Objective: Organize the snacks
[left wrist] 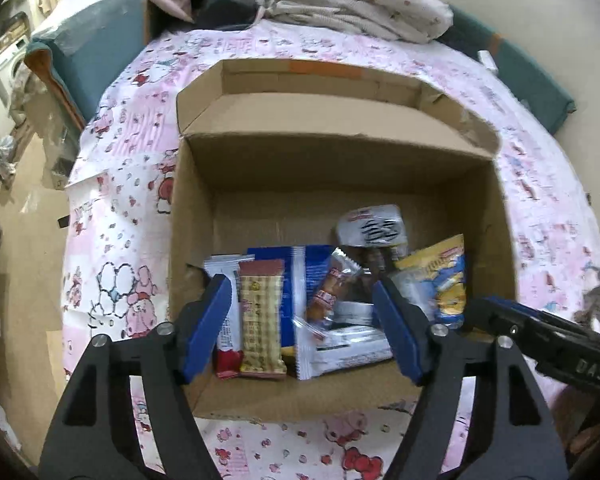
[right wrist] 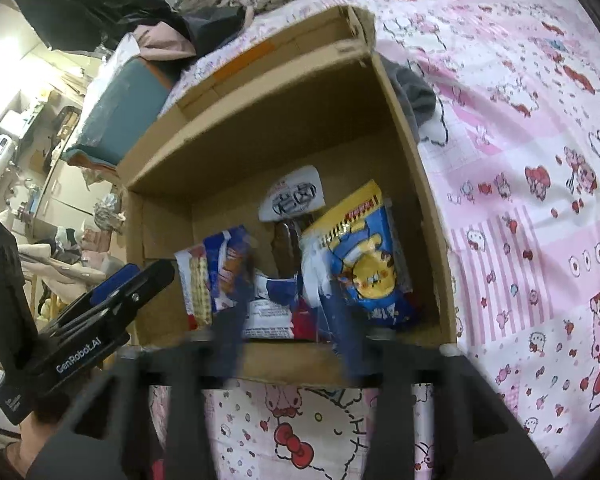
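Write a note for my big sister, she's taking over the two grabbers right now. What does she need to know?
Left gripper: open, holding nothing, above the near edge of the cardboard box.
Right gripper: blurred, looks open and empty, also at the box's near edge.
Snacks: a pile lies in the box's near half, including the yellow plaid bar, the blue packet and the yellow-and-blue cartoon bag.
Done: those snacks are in the box.
Left: no snacks show on the pink bedsheet here; look around for strays.
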A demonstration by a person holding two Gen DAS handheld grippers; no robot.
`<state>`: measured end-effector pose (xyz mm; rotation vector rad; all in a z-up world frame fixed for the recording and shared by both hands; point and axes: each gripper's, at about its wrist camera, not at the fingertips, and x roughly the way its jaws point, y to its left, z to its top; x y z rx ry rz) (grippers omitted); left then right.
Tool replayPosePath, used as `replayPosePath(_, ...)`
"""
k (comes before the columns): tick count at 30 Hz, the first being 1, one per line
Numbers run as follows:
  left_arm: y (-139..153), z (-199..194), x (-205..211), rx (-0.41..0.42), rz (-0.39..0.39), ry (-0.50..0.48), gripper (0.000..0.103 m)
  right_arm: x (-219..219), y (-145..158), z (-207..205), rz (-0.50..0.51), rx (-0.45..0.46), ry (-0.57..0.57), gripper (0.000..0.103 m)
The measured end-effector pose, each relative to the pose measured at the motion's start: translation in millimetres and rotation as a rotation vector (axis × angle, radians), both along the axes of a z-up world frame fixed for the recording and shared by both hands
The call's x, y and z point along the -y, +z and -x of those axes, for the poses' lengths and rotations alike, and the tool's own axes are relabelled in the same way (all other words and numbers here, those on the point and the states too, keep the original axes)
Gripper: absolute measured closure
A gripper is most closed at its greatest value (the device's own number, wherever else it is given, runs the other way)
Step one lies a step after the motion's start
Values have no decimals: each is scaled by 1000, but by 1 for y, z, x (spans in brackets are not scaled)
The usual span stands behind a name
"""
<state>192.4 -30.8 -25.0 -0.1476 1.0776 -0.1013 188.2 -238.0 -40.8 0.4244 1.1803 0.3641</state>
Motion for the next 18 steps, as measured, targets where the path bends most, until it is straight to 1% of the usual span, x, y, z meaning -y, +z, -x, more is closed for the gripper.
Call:
replayPosePath(1,2,2,-1,0,29,-16,33,0,3,2,0,22,-4,14)
replayPosePath(2,6,5,-2,5,46,-21,33,0,6,4,4,38,-3,12)
replayPosePath(6,19,22,-10,48,27,12,33,-4,20,13,36,97,13,10)
replayPosePath(8,24,37,-18,82,2,53,33,-4,28,21,39,136,16,6)
replayPosePath(11,29,54,-25,113,-28,71,33,-6,40,35,55,182,13,1)
replayPosePath(15,39,76,-42,145,14,77,33,-11,52,56,85,241,18,0)
replayPosePath(18,43,92,-46,144,28,45,33,-13,55,74,103,259,24,0)
